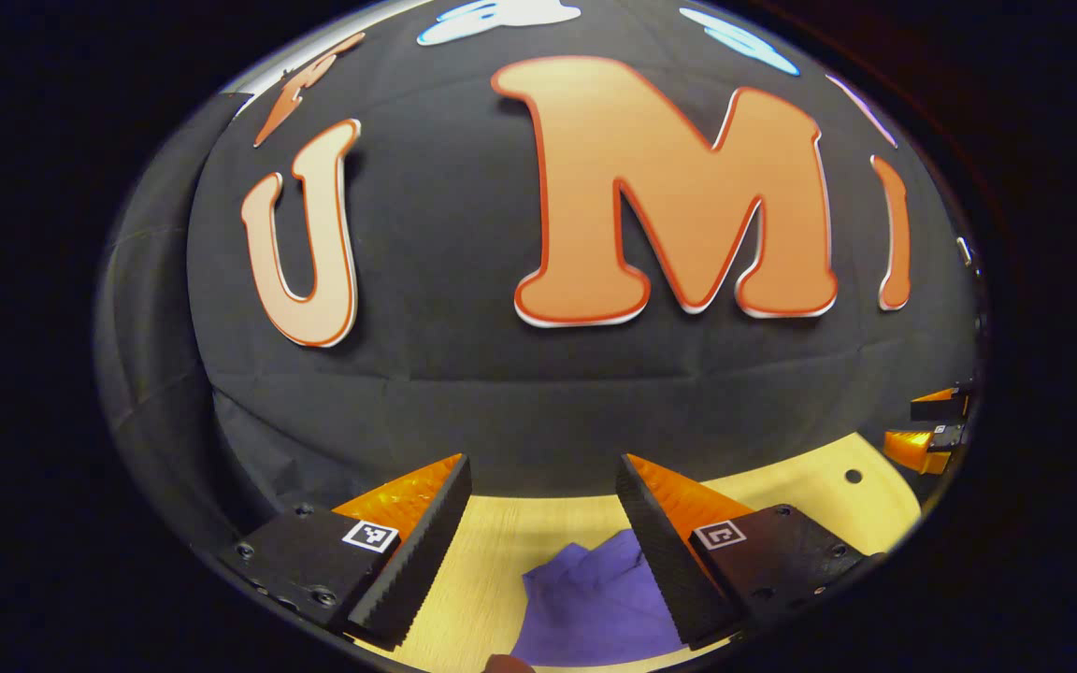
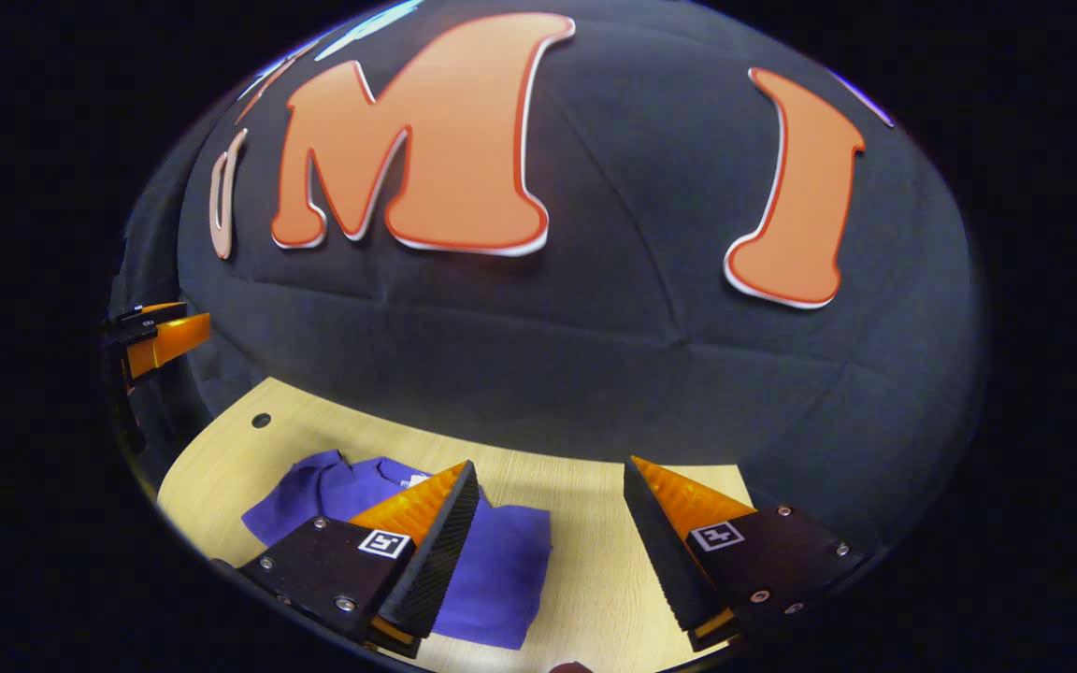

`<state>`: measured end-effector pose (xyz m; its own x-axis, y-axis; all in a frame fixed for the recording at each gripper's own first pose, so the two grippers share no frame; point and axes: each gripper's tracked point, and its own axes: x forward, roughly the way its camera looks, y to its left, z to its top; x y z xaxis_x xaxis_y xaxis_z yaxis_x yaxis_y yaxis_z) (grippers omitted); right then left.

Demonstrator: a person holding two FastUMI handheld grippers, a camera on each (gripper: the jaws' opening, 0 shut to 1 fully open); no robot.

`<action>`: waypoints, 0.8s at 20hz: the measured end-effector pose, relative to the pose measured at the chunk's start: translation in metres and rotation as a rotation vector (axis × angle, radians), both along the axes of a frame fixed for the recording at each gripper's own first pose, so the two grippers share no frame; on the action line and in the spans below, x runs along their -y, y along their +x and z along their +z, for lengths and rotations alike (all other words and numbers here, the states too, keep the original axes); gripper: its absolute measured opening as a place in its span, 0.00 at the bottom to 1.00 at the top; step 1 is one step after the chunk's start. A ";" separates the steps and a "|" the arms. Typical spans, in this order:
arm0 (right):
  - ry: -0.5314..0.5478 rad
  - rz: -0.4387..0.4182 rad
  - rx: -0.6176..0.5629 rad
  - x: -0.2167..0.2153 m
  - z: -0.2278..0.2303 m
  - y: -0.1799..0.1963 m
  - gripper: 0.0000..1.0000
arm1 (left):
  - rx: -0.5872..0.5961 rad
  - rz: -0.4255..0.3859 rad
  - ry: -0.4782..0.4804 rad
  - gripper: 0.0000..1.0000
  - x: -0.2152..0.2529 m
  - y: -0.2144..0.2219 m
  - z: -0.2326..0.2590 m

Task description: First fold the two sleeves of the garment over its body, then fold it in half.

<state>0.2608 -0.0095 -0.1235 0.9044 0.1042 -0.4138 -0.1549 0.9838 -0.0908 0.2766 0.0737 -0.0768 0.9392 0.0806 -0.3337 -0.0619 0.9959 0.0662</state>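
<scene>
Light wood table [image 1: 810,495] runs across the lower part of both views, black cloth wall [image 1: 520,374] rising right behind it. A small round hole [image 1: 854,476] in the tabletop sits at lower right of the left gripper view; the same hole shows at left in the right gripper view, near the table's far edge.

Purple garment [image 2: 501,561] lies flat on the table, bunched and partly folded (can't tell which part is a sleeve). In the right gripper view it spreads across the lower left, and the near finger covers its middle. In the left gripper view it sits at bottom centre, its right edge hidden behind the right-hand finger.

Left gripper [image 1: 543,533] is held above the table, pointing at the wall, jaws spread wide with nothing between them; the garment shows through the gap but below the fingers, not touched. Its fingers [image 1: 417,551] slope in from the lower corners.

Right gripper [image 2: 548,537] is in the same pose: level, aimed at the wall, jaws wide apart and empty. Bare tabletop shows between the fingers, garment off to the left under the left-hand finger.

Each view catches the other gripper far off at the frame edge: at mid right in the left gripper view, at mid left in the right gripper view. Both hang well above the table, well apart from each other.
</scene>
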 end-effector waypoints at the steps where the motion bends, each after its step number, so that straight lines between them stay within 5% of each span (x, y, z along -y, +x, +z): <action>1: 0.008 -0.006 0.021 -0.001 0.010 -0.010 0.94 | 0.031 -0.008 -0.009 0.99 0.003 -0.008 0.012; 6: 0.044 -0.012 0.150 -0.010 0.053 -0.067 0.95 | 0.172 -0.036 -0.099 0.99 0.019 -0.074 0.048; 16: 0.077 0.004 0.217 -0.040 0.061 -0.181 1.00 | 0.190 -0.079 -0.051 0.98 0.053 -0.201 0.050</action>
<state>0.0800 0.0308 -0.0625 0.9708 0.1314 -0.2006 -0.1435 0.9886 -0.0467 0.0754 0.0205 -0.0271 0.9883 -0.0083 -0.1521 0.0100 0.9999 0.0098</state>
